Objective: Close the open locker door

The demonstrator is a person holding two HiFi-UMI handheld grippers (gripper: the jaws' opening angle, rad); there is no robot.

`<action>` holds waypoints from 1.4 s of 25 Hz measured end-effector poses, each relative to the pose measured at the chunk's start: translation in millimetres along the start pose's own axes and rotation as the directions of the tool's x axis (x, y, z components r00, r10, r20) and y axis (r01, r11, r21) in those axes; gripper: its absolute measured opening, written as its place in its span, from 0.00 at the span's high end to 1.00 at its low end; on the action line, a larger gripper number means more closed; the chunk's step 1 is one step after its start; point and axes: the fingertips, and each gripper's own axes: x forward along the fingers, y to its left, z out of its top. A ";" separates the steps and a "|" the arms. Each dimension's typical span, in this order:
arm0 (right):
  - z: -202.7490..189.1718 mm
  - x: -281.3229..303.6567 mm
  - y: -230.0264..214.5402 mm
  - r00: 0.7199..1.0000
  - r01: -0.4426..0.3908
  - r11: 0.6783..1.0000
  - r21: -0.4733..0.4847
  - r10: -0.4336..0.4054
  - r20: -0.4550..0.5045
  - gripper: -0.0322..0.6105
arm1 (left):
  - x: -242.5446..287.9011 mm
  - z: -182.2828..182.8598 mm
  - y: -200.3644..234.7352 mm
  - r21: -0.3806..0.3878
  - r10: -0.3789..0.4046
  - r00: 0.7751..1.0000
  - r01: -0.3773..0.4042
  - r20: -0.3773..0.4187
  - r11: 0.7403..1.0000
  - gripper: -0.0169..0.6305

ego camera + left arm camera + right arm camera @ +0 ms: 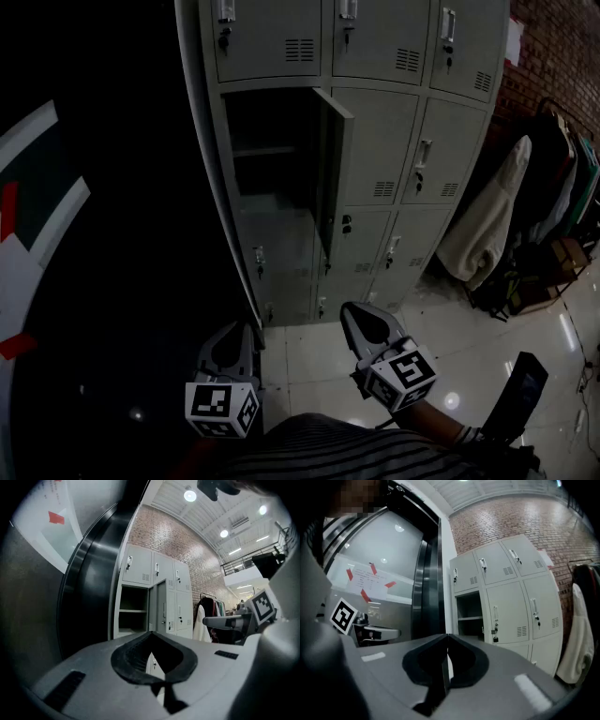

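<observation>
1. The grey locker bank is sitting in the upper middle of the head view, with a brick wall running off at its upper right.
2. The open locker door is in the middle row, left column. It's hanging swung out toward the camera from the right side of its dark compartment, which is showing a shelf inside.
3. The left gripper is hovering at the lower middle. Its jaws are pressing together with nothing between them.
4. The right gripper is sitting just to the right of it, also clamped closed and empty.
5. Both grippers are pointing at the lockers but staying well apart from the door, over the shiny tile floor.
6. A white coat is hanging right of the lockers.
</observation>
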 end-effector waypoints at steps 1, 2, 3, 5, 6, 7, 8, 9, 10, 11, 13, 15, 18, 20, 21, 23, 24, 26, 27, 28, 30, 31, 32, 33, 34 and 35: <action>2.9 3.2 -7.3 1.000 -0.009 1.000 -0.004 0.009 0.004 0.93 | 4.4 3.2 0.2 0.012 -0.001 1.000 0.001 0.004 1.000 0.97; 6.3 6.9 -15.2 1.000 -0.017 1.000 -0.010 0.017 0.008 0.86 | 9.2 6.6 0.5 0.023 -0.001 1.000 0.001 0.008 1.000 0.97; 10.4 11.5 -24.2 1.000 -0.021 1.000 -0.019 0.022 0.014 0.80 | 14.4 10.3 1.2 0.034 -0.002 1.000 0.002 0.013 0.999 0.97; 19.1 23.9 -45.5 0.999 -0.019 0.999 -0.042 0.020 0.028 0.74 | 26.4 17.5 4.6 0.047 -0.006 1.000 0.005 0.025 0.999 0.97; 22.4 31.3 -56.7 0.999 -0.015 0.999 -0.048 0.017 0.033 0.72 | 32.7 20.4 7.4 0.044 -0.010 1.000 0.009 0.029 0.999 0.97; 25.4 39.4 -67.9 0.999 -0.013 0.999 -0.048 0.015 0.037 0.70 | 39.3 23.0 10.9 0.037 -0.014 0.999 0.013 0.033 0.999 0.97; 28.2 48.4 -79.3 0.999 -0.012 0.999 -0.043 0.014 0.040 0.67 | 46.7 26.0 15.2 0.033 -0.017 0.999 0.016 0.035 0.999 0.97; 30.6 58.6 -90.8 0.999 -0.011 0.999 -0.040 0.012 0.041 0.66 | 55.0 29.4 19.9 0.036 -0.019 0.999 0.018 0.039 0.999 0.97; 32.3 69.9 -102.2 0.999 -0.009 0.999 -0.041 0.010 0.039 0.64 | 63.7 33.1 25.1 0.045 -0.020 0.999 0.018 0.044 0.999 0.97; 33.1 81.8 -113.2 0.999 -0.007 0.999 -0.047 0.009 0.035 0.62 | 72.8 36.7 30.5 0.055 -0.022 0.998 0.020 0.051 0.998 0.97; 33.9 106.2 -132.4 1.000 -0.005 0.997 -0.071 0.006 0.025 0.59 | 92.8 42.5 42.5 0.079 -0.032 0.998 0.027 0.060 0.997 0.97; 36.7 129.4 -145.2 1.000 -0.013 0.994 -0.104 0.016 0.024 0.57 | 115.8 47.6 55.8 0.102 -0.041 0.997 0.034 0.065 0.994 0.97; 42.5 156.6 -151.3 0.998 -0.052 0.986 -0.161 0.057 0.026 0.54 | 153.8 59.7 73.3 0.128 -0.060 0.995 0.050 0.075 0.991 0.97; 43.1 168.7 -149.9 0.996 -0.083 0.981 -0.176 0.088 0.022 0.54 | 176.0 70.9 82.0 0.132 -0.080 0.993 0.069 0.082 0.989 0.97; 42.7 173.5 -148.7 0.995 -0.096 0.979 -0.177 0.101 0.018 0.54 | 185.5 76.5 85.4 0.132 -0.091 0.992 0.078 0.089 0.988 0.97; 43.4 181.9 -147.3 0.994 -0.109 0.979 -0.174 0.112 0.008 0.54 | 202.6 86.1 89.8 0.138 -0.115 0.988 0.100 0.104 0.985 0.97; 43.8 185.7 -147.2 0.994 -0.110 0.979 -0.171 0.112 0.004 0.54 | 210.2 89.4 90.9 0.141 -0.129 0.986 0.113 0.110 0.983 0.97; 42.8 191.1 -146.5 0.993 -0.115 0.980 -0.164 0.117 0.001 0.56 | 221.8 91.8 92.0 0.144 -0.153 0.982 0.136 0.112 0.980 0.97; 42.1 192.4 -144.7 0.993 -0.120 0.980 -0.160 0.122 0.002 0.58 | 225.4 91.4 92.2 0.144 -0.161 0.981 0.145 0.110 0.979 0.97; 41.7 193.1 -142.2 0.992 -0.124 0.980 -0.155 0.127 0.005 0.61 | 227.8 91.0 92.2 0.143 -0.168 0.980 0.152 0.108 0.978 0.97; 42.1 194.6 -136.9 0.991 -0.131 0.981 -0.144 0.134 0.012 0.62 | 230.1 91.8 92.5 0.142 -0.176 0.979 0.160 0.106 0.977 0.97; 42.3 196.2 -133.5 0.990 -0.135 0.981 -0.141 0.139 0.015 0.62 | 230.1 92.7 93.5 0.143 -0.175 0.979 0.160 0.106 0.977 0.97; 42.1 198.5 -129.5 0.990 -0.140 0.980 -0.140 0.144 0.016 0.62 | 229.5 93.6 95.0 0.143 -0.172 0.979 0.156 0.107 0.977 0.97; 41.8 201.5 -125.2 0.989 -0.143 0.979 -0.143 0.147 0.017 0.63 | 228.4 94.3 97.2 0.143 -0.166 0.980 0.150 0.107 0.978 0.97; 41.3 205.2 -120.7 0.989 -0.146 0.978 -0.147 0.150 0.018 0.64 | 226.8 94.7 100.0 0.140 -0.158 0.982 0.143 0.107 0.980 0.97; 40.8 209.6 -115.8 0.988 -0.149 0.977 -0.151 0.154 0.018 0.67 | 224.8 95.0 103.2 0.135 -0.151 0.983 0.136 0.107 0.981 0.97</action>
